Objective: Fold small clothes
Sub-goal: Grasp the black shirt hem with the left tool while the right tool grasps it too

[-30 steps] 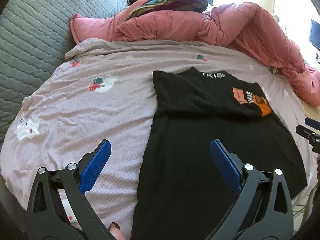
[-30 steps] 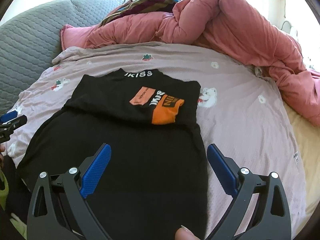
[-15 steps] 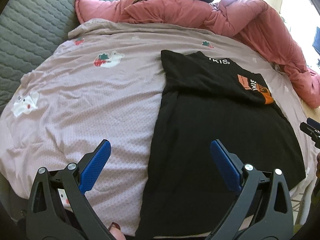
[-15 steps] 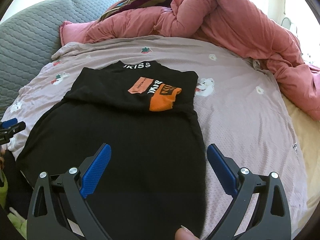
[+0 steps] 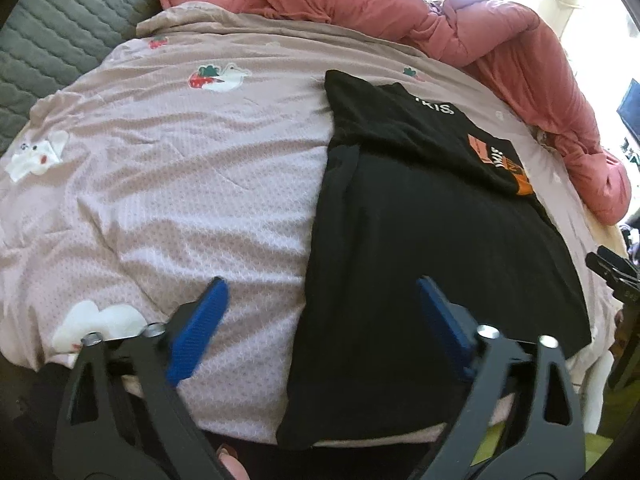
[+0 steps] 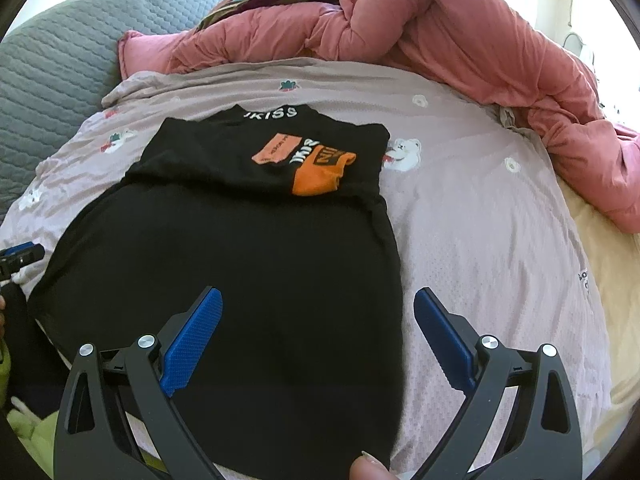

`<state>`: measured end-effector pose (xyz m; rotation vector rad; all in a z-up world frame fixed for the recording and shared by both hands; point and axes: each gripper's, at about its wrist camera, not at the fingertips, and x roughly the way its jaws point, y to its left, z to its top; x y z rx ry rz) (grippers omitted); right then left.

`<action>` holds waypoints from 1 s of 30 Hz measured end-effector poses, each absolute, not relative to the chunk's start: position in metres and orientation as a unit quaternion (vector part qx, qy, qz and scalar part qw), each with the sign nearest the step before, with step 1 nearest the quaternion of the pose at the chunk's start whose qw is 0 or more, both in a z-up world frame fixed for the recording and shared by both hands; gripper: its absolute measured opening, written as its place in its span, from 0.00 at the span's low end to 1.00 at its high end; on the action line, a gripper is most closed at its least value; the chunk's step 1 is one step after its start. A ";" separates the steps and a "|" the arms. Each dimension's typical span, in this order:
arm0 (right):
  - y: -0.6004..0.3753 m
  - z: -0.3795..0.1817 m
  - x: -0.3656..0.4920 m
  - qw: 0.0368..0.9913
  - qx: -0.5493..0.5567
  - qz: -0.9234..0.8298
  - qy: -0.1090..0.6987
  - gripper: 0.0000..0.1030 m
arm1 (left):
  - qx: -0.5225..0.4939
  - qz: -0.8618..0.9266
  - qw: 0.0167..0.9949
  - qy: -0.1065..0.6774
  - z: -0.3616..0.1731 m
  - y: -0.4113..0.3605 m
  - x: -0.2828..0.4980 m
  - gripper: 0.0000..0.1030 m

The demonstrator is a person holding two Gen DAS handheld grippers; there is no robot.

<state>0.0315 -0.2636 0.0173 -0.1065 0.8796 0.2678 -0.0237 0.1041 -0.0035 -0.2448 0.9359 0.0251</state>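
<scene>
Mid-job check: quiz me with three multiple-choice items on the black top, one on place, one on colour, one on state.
1. Where does the black top lie?
A. on the pink patterned bedsheet
B. on the rumpled pink duvet
C. on the floor

2. What colour is the largest patch printed on it?
A. green
B. orange
C. yellow

3. How is its upper part?
A. rolled up
B. hanging off the bed
C. folded down over the body

Key: 1 A, sheet shows on both sides of it; 2 B, the orange patch shows; 3 C, the printed layer overlaps the body.
</scene>
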 end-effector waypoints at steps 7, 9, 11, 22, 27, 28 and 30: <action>-0.272 0.016 0.029 0.896 -0.051 0.118 0.426 0.93 | -0.134 -0.013 0.871 0.472 -0.019 0.100 -0.031 0.47; -0.274 0.016 0.028 0.896 -0.052 0.117 0.426 0.93 | -0.139 -0.014 0.865 0.481 -0.026 0.100 -0.031 0.45; -0.276 0.016 0.027 0.895 -0.054 0.116 0.427 0.93 | -0.143 -0.013 0.859 0.492 -0.034 0.099 -0.029 0.45; -0.303 0.004 0.016 0.885 -0.039 0.111 0.450 0.93 | -0.141 -0.016 0.862 0.486 -0.033 0.096 -0.028 0.19; -0.317 -0.006 0.015 0.870 -0.025 0.126 0.476 0.62 | -0.138 -0.020 0.863 0.486 -0.034 0.094 -0.028 0.13; -0.317 -0.007 0.015 0.868 -0.024 0.129 0.479 0.57 | -0.138 -0.020 0.863 0.486 -0.034 0.093 -0.028 0.13; -0.318 -0.008 0.013 0.866 -0.025 0.134 0.482 0.43 | -0.138 -0.019 0.861 0.488 -0.035 0.093 -0.027 0.13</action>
